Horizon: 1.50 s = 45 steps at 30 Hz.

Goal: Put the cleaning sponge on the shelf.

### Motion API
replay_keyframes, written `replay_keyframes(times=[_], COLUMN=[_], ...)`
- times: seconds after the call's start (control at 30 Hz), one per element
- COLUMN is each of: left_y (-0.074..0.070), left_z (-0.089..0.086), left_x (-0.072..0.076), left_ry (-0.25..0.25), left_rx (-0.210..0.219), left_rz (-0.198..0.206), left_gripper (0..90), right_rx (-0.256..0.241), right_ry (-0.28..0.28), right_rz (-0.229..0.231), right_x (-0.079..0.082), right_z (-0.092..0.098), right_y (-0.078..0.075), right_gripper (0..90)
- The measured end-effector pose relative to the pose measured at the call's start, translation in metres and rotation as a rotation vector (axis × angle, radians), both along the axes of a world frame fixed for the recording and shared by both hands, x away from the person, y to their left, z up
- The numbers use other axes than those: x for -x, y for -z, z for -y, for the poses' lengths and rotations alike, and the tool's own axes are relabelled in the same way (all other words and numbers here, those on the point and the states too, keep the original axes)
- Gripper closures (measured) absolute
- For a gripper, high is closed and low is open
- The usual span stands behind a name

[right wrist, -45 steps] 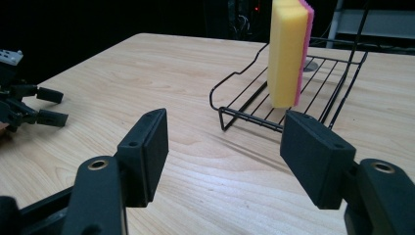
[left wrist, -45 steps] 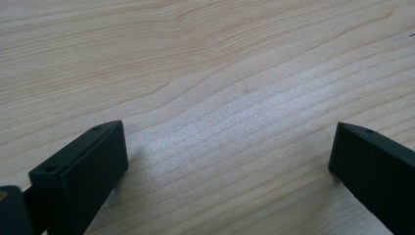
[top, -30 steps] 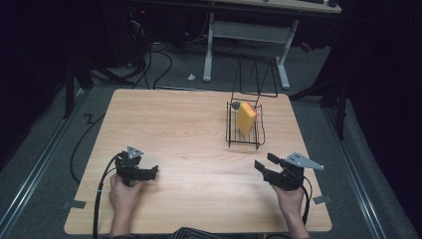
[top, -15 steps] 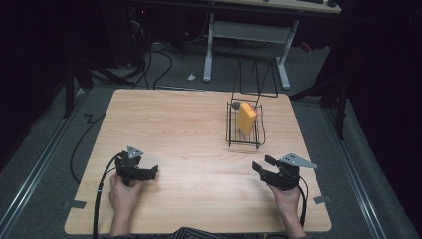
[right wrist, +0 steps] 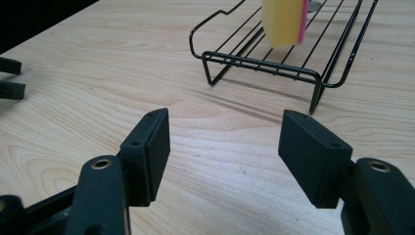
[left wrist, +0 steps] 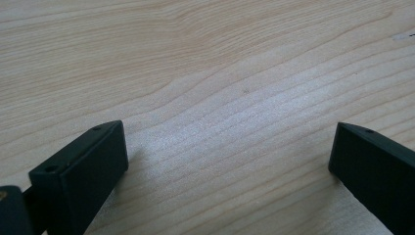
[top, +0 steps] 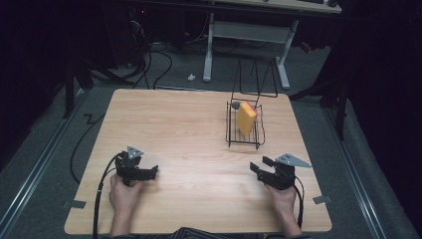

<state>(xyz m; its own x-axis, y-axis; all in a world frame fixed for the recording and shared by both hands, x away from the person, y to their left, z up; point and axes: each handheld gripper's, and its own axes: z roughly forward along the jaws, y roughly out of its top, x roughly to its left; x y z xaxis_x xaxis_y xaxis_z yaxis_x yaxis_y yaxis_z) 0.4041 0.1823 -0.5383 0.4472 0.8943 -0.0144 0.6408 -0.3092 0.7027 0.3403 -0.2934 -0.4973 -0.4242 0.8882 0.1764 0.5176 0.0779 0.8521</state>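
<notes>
A black wire rack (top: 258, 138) stands on the right half of the wooden table (top: 189, 124), with a yellow sponge (top: 245, 118) leaning upright in it. In the right gripper view the rack (right wrist: 264, 62) and the sponge (right wrist: 281, 19), which has a pink back face, lie ahead of my right gripper (right wrist: 225, 127). That gripper is open and holds nothing. From above, my right gripper (top: 260, 164) rests near the table's front right, short of the rack. My left gripper (top: 153, 172) sits at the front left. Its jaws (left wrist: 227, 142) are wide open over bare wood.
A small grey object (top: 235, 105) sits at the rack's far end. A tall wire frame (top: 256, 79) rises behind the rack. Past the table's far edge are a white desk leg (top: 208, 50) and floor cables (top: 154, 59). The left gripper's jaw tips (right wrist: 10, 78) show far left.
My right gripper has shifted slightly left and nearer the table's front edge. The left gripper, rack and sponge have not moved.
</notes>
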Motion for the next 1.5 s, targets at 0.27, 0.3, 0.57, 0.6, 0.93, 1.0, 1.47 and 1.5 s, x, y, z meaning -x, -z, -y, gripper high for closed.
replay_keyframes(times=[0.27, 0.3, 0.57, 0.6, 0.93, 1.0, 1.47, 1.5], left_y=[0.0, 0.0, 0.0, 0.0, 0.0, 0.0, 0.0, 0.0], left_z=[0.0, 0.0, 0.0, 0.0, 0.0, 0.0, 0.0, 0.0], left_x=[0.0, 0.0, 0.0, 0.0, 0.0, 0.0, 0.0, 0.0], left_ry=[0.0, 0.0, 0.0, 0.0, 0.0, 0.0, 0.0, 0.0], left_rx=[0.0, 0.0, 0.0, 0.0, 0.0, 0.0, 0.0, 0.0], left_rz=[0.0, 0.0, 0.0, 0.0, 0.0, 0.0, 0.0, 0.0], left_gripper=[1.4, 1.5, 1.4, 1.5, 1.5, 1.4, 1.4, 1.5], right_rx=[0.017, 0.018, 0.051, 0.052, 0.099, 0.11, 0.178, 0.182], right_ry=[0.008, 0.011, 0.033, 0.033, 0.054, 0.059, 0.078, 0.08], right_rz=[-0.022, -0.027, -0.055, -0.059, -0.091, -0.097, -0.121, -0.123], right_x=[-0.005, -0.006, -0.01, -0.01, -0.014, -0.014, -0.016, -0.016], right_z=[-0.002, -0.002, -0.001, -0.001, 0.001, 0.002, 0.0, -0.001], right_y=[0.008, 0.009, 0.017, 0.017, 0.026, 0.028, 0.032, 0.032], right_gripper=[36.5, 36.4, 36.1, 36.0, 36.2, 36.3, 35.9, 35.9])
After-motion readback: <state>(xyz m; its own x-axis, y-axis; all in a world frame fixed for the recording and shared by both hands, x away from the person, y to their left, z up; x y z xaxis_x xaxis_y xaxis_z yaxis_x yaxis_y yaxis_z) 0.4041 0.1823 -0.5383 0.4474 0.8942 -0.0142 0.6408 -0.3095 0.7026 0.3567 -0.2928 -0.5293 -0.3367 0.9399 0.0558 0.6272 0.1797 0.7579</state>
